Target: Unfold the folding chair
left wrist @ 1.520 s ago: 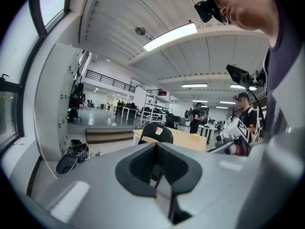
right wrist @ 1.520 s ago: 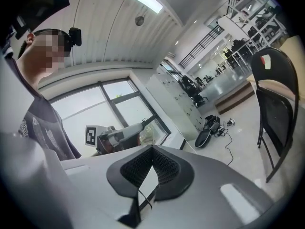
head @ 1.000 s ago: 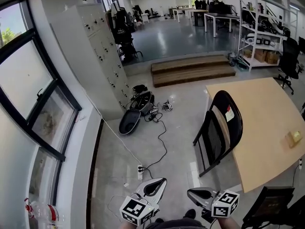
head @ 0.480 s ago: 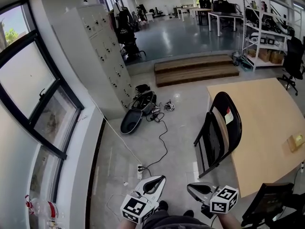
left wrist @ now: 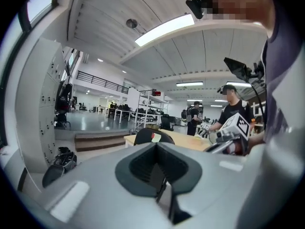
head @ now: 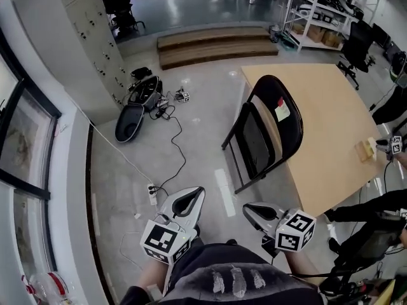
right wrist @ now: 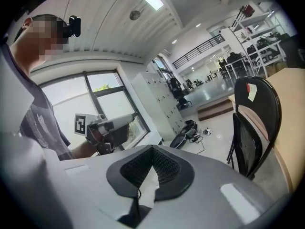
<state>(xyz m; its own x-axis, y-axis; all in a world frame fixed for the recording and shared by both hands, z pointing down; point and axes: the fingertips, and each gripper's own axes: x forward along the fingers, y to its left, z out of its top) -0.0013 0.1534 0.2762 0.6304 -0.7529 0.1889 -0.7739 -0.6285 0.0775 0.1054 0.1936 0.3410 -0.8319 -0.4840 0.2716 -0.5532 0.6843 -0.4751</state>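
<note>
The black folding chair (head: pixel 264 132) stands folded on the grey floor, leaning against the near-left edge of a wooden table (head: pixel 331 107). It has a pale note on its rounded backrest. The chair (left wrist: pixel 152 136) shows small over the left gripper's jaws and larger at the right of the right gripper view (right wrist: pixel 252 128). My left gripper (head: pixel 194 192) and right gripper (head: pixel 249 208) are held side by side low in the head view, short of the chair. Both are shut and empty, and neither touches the chair.
An open black case (head: pixel 137 103) and a cable running to a power strip (head: pixel 152 192) lie on the floor to the left. Wooden steps (head: pixel 216 43), grey lockers (head: pixel 89 18) and shelving (head: pixel 318 18) stand beyond. A person (head: pixel 381 208) is at the table's right.
The head view has moved toward the chair and tipped down, so the chair and table sit nearer and more central. Both grippers have come forward with it, still shut.
</note>
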